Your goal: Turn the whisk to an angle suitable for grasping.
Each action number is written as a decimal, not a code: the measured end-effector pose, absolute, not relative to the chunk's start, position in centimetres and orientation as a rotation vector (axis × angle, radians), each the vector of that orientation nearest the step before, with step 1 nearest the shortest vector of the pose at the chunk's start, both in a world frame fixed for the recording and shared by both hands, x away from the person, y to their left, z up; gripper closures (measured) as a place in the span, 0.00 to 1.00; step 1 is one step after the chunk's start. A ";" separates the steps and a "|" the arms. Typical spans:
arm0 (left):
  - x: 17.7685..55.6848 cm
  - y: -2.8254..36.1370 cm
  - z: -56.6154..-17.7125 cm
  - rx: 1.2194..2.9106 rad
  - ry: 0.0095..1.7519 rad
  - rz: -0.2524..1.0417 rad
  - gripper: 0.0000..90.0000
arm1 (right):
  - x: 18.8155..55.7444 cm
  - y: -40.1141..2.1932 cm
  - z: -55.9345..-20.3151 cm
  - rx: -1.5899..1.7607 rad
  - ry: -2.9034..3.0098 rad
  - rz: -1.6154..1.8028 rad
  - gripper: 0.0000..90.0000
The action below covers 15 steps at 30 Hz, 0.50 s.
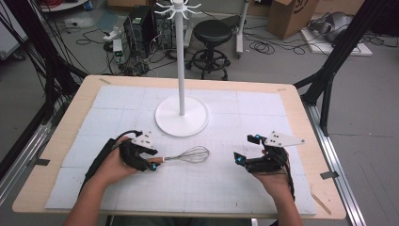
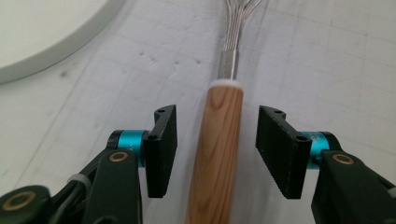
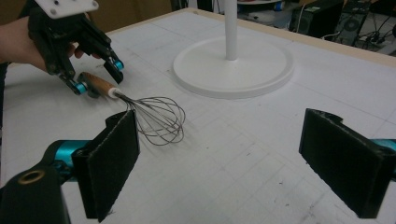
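A wire whisk (image 1: 190,154) with a wooden handle (image 2: 219,140) lies flat on the white gridded mat, its wires pointing right in the high view. My left gripper (image 1: 153,160) straddles the handle. In the left gripper view both pads (image 2: 163,149) stand off the wood with a gap on each side, so the left gripper (image 2: 217,149) is open. My right gripper (image 1: 245,149) rests to the right of the whisk, jaws wide apart and empty. The right gripper view looks between its pads (image 3: 114,158) at the whisk (image 3: 156,119) and the left gripper (image 3: 99,77).
A white stand with a round base (image 1: 181,122) and a tall pole (image 1: 181,61) rises just behind the whisk. The mat (image 1: 244,188) covers most of the wooden table (image 1: 70,113). A black stool (image 1: 212,33), boxes and cables sit on the floor beyond.
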<state>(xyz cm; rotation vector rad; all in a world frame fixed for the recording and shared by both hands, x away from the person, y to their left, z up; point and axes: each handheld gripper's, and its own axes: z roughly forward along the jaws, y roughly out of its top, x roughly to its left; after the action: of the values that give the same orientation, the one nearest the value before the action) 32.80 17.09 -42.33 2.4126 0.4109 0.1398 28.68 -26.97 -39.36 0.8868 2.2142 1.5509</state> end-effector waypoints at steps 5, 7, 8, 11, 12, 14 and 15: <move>32.1 20.7 -42.6 2.320 0.514 0.154 0.53 | 28.5 -27.1 -39.3 0.879 2.211 1.551 0.13; 32.0 21.1 -42.8 2.323 0.523 0.155 0.55 | 28.5 -27.2 -39.2 0.881 2.208 1.551 0.13; 32.0 21.2 -42.9 2.323 0.511 0.151 0.55 | 28.4 -27.3 -39.2 0.887 2.206 1.551 0.13; 32.0 20.5 -43.2 2.355 0.466 0.138 0.63 | 28.5 -27.4 -39.2 0.890 2.197 1.551 0.13; 32.1 20.2 -43.4 2.382 0.444 0.130 0.68 | 28.5 -27.3 -39.2 0.888 2.201 1.551 0.13; 32.1 19.6 -43.5 2.396 0.411 0.133 0.70 | 28.5 -27.3 -39.2 0.888 2.202 1.551 0.13; 32.1 19.3 -43.4 2.414 0.386 0.130 0.74 | 28.5 -27.2 -39.2 0.881 2.199 1.549 0.13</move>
<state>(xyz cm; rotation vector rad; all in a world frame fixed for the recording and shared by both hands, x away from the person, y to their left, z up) 32.10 19.34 -43.44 2.4136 0.3860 0.1303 28.53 -27.25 -39.20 0.8814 2.1994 1.5494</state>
